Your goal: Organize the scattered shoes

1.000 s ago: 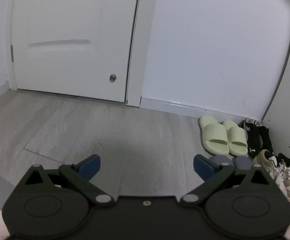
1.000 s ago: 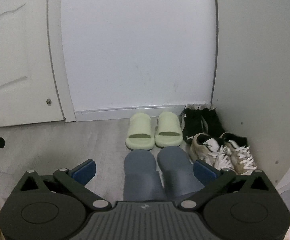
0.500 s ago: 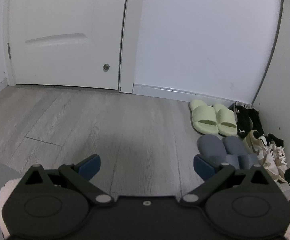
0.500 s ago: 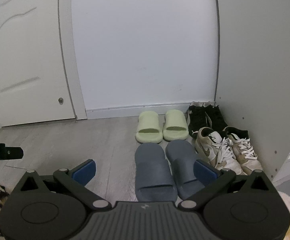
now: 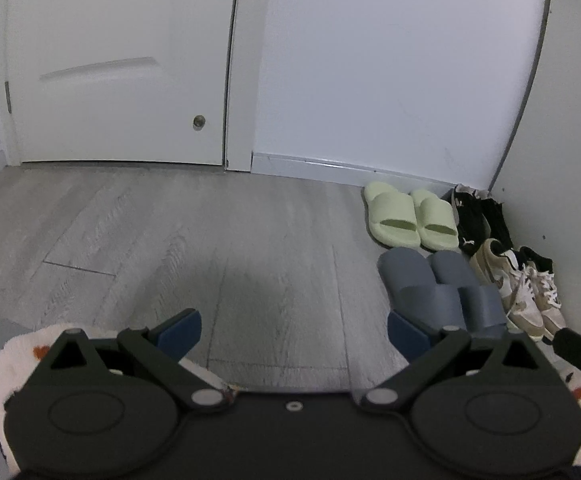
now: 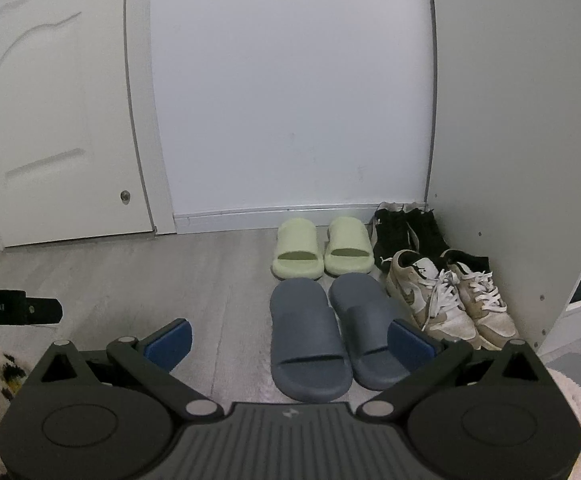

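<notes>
Four pairs of shoes stand side by side in the corner by the wall. Pale green slides [image 6: 320, 250] [image 5: 410, 220] sit nearest the baseboard, with blue-grey slides [image 6: 330, 332] [image 5: 438, 284] in front of them. Black sneakers [image 6: 408, 234] [image 5: 478, 216] and beige-and-white laced sneakers [image 6: 450, 296] [image 5: 518, 284] line the cabinet side. My right gripper [image 6: 290, 340] hangs open just short of the blue-grey slides, holding nothing. My left gripper [image 5: 294, 330] is open over bare floor, left of the shoes.
A white door [image 5: 122, 80] with a small round knob stands at the left, a white cabinet panel [image 6: 510, 140] at the right. A fluffy spotted rug [image 5: 22, 356] lies under both grippers. Grey wood floor [image 5: 210, 232] spreads left of the shoes.
Both grippers have pulled back from the shoes, so the blue-grey slides and sneakers show fully and the rug has come into view. The shoes have not moved.
</notes>
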Available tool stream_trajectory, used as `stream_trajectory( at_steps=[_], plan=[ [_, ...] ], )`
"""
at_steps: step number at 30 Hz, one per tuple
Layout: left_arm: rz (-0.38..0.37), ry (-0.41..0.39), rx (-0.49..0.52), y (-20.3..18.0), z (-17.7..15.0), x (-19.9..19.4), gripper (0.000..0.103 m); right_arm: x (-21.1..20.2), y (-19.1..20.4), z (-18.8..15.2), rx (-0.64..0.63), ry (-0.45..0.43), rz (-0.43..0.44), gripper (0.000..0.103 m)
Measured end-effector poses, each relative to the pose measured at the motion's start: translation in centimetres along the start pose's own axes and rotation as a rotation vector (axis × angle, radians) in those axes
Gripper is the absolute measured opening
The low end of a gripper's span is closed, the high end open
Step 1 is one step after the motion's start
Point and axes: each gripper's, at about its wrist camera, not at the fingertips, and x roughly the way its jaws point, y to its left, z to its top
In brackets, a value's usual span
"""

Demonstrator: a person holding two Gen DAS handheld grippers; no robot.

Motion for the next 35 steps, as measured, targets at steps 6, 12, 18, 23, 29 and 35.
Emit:
stream_trajectory(
  at_steps=[6,12,18,23,29,35],
  plan=[
    [0.005,0.002,0.003,-0.2,-0.2,-0.2,0.101,-0.1,0.1,-0.3,-0.004,0.011,-0.002,0.103],
    [0.013,0.016,0.004,-0.3,-0.5,-0.4,0.101,0.0,0.1,-0.5,-0.008,0.018,0.004,0.103],
    [0.018,0.022,0.012,-0.4,-0.9,-0.6,0.101,0.0,0.4,-0.6,-0.021,0.017,0.013,0.103],
    [0.022,0.019,0.016,-0.5,-1.0,-0.7,0.100,0.0,0.7,-0.6,-0.028,0.015,0.017,0.103],
    [0.043,0.020,0.026,-0.6,-1.2,-0.5,0.095,0.2,0.6,-0.6,-0.032,0.017,0.022,0.103],
    [0.041,0.023,0.030,-0.4,-1.3,-0.5,0.095,0.3,0.6,-0.6,-0.036,0.016,0.022,0.103]
  ],
)
